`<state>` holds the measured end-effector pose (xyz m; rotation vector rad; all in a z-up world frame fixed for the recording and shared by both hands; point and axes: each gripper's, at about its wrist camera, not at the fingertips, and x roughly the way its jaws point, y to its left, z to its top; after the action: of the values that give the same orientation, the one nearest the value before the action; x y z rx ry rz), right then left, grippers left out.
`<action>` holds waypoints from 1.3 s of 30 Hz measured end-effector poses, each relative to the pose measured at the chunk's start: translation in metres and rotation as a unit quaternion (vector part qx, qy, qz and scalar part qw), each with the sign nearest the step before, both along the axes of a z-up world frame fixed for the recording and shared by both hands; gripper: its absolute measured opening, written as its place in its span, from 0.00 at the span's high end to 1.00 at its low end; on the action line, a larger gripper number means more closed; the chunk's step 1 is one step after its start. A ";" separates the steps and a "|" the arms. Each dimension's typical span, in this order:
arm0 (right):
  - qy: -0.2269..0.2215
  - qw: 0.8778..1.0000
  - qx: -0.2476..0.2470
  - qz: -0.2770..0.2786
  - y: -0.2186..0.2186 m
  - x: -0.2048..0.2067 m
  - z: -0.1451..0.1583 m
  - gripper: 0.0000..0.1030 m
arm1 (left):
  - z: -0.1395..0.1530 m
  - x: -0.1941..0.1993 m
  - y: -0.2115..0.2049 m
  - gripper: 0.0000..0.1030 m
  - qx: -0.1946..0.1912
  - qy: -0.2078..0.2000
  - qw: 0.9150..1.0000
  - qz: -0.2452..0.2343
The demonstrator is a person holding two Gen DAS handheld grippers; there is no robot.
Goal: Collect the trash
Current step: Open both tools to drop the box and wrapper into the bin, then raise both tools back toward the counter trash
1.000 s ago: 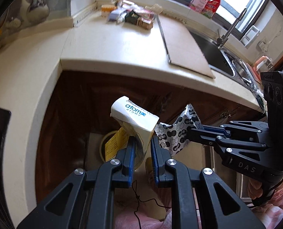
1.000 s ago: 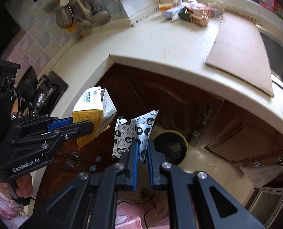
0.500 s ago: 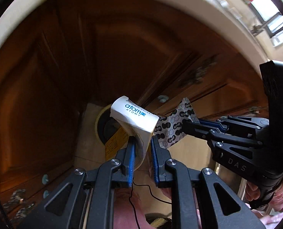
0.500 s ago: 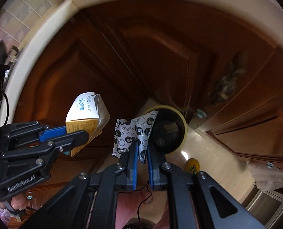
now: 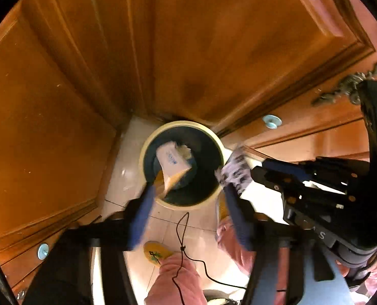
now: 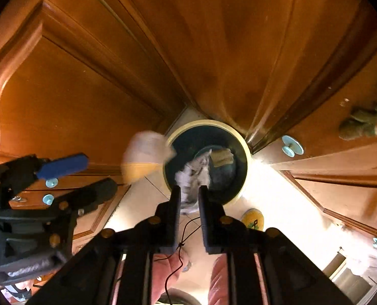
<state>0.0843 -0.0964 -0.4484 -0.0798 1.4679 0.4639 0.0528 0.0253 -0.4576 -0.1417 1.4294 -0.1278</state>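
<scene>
Down by the floor, the left gripper (image 5: 188, 190) points steeply at the round bin (image 5: 220, 150) standing in the corner where the wooden cupboard doors (image 5: 61, 101) meet. Its jaws have just been opening and now stand spread wide; the white and yellow carton (image 5: 173, 164) is loose of the pads, blurred, over the bin's dark mouth. Further right, the right gripper (image 6: 189, 194) also aims down at the bin's near rim. Its jaws have just begun parting, a narrow gap between them, and the crumpled patterned wrapper (image 6: 193, 175) sits in that gap; whether the pads press on it I cannot tell.
</scene>
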 end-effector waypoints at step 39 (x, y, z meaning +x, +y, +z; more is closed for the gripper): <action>-0.065 0.996 0.047 -0.037 -0.035 -0.030 0.193 0.64 | 0.193 -0.010 -0.001 0.22 0.035 -0.045 0.998 -0.022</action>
<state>0.0541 -0.1309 -0.2558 0.0192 1.3144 0.4589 0.0428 0.0248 -0.2649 -0.0473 1.3459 -0.1191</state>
